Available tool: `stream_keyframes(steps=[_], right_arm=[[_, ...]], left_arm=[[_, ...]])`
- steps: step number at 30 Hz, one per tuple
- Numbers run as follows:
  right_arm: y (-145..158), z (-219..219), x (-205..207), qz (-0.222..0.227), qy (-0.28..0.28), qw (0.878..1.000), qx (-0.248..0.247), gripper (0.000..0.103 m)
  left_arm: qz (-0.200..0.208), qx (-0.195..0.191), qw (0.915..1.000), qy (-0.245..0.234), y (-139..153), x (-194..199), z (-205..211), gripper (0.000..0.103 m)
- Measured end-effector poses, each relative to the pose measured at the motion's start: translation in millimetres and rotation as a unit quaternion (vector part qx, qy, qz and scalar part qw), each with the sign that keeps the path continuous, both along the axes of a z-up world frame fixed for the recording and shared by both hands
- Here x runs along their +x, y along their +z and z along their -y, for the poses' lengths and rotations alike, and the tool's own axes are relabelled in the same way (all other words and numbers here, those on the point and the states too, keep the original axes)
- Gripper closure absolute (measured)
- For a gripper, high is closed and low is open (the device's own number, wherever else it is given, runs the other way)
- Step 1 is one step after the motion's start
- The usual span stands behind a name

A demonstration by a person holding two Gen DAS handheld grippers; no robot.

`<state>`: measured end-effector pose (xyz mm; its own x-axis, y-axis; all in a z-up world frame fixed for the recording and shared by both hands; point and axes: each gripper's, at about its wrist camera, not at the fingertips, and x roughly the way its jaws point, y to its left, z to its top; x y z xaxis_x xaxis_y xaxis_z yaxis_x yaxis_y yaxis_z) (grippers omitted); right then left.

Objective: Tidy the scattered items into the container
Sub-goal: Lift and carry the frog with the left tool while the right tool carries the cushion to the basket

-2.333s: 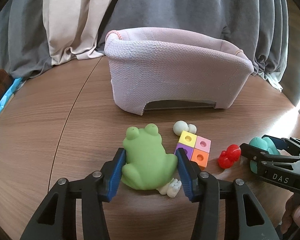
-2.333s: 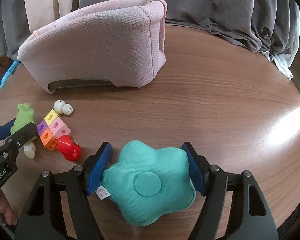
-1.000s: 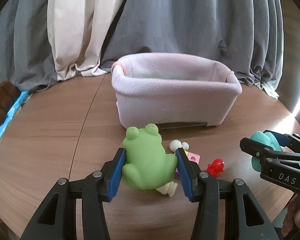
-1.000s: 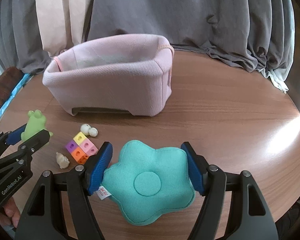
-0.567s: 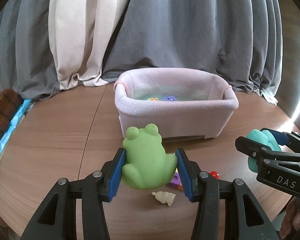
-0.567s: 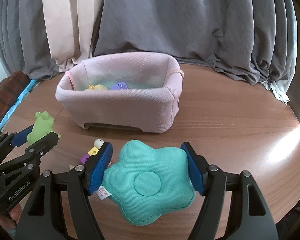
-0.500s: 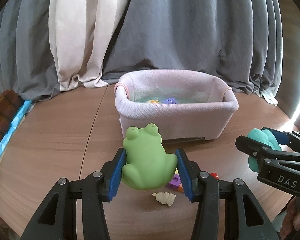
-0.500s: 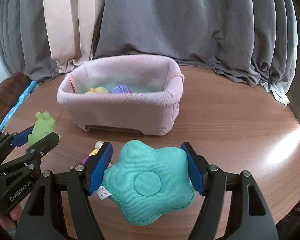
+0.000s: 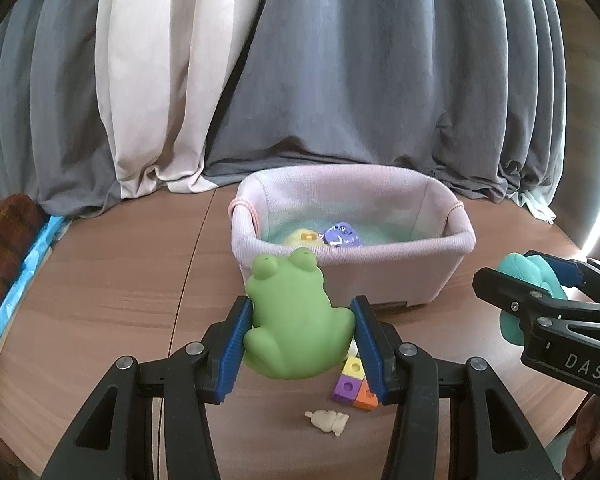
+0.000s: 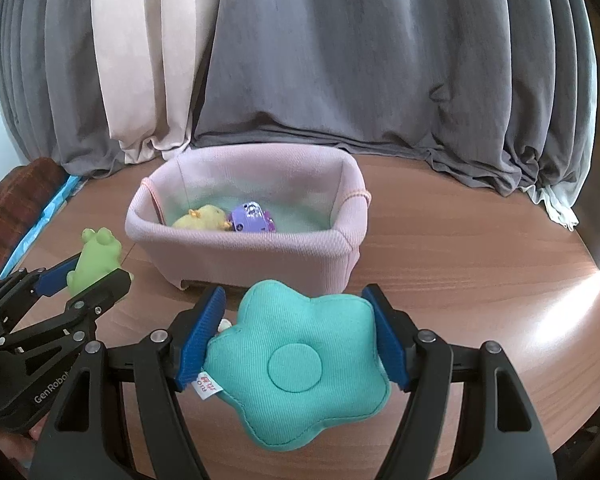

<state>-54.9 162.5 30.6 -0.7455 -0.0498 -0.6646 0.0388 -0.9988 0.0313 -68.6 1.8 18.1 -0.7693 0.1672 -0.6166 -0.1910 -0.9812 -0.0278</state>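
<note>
Left wrist view. Your left gripper [image 9: 302,340] is clenched on the green frog [image 9: 294,322], its 2 blue pads [image 9: 236,344] pressing the frog's flanks so the head points forward toward the pink basket [image 9: 380,276]. The frog hangs clear of the table [image 9: 100,300], near the basket's front wall and short of its rim; that height looks chosen to carry it over the wall. Inside the basket lie a yellow toy [image 9: 300,237] and a purple toy [image 9: 340,236]. Below the gripper, on the table, remain the coloured blocks [image 9: 352,384] and a small cream figure [image 9: 328,421], so tidying is, in all likelihood, only partly done. At the right edge your right gripper [image 9: 540,280] enters, with the teal cushion [image 9: 524,280] between its fingers.

Right wrist view. Your right gripper [image 10: 296,348] grips the teal cushion [image 10: 296,364] across its width; the soft lobes bulge past the 2 pads [image 10: 202,332], which suggests a firm squeeze suited to a yielding object. The cushion is in the air, in front of the pink basket [image 10: 260,256], not yet over its opening. The yellow toy [image 10: 202,216] and purple toy [image 10: 252,218] rest on the basket floor, left of middle, leaving room at the right. At the left, your left gripper [image 10: 88,276] holds the green frog [image 10: 98,254] beside the basket's near corner. The next move likely calls for advancing both loads over the rim before letting go.
</note>
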Motion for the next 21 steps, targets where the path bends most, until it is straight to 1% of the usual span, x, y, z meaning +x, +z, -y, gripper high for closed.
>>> stream_keyframes(steps=[10, 21], right_arm=[[16, 5, -10, -0.015, 0.01, 1.0, 0.006, 0.035], [32, 1, -30, -0.03, 0.016, 0.999, 0.007, 0.035]], left_arm=[[-0.009, 0.002, 0.9999, 0.003, 13, -12, 1, 0.056], [-0.015, 0.005, 0.9998, -0.008, 24, -35, 0, 0.056]])
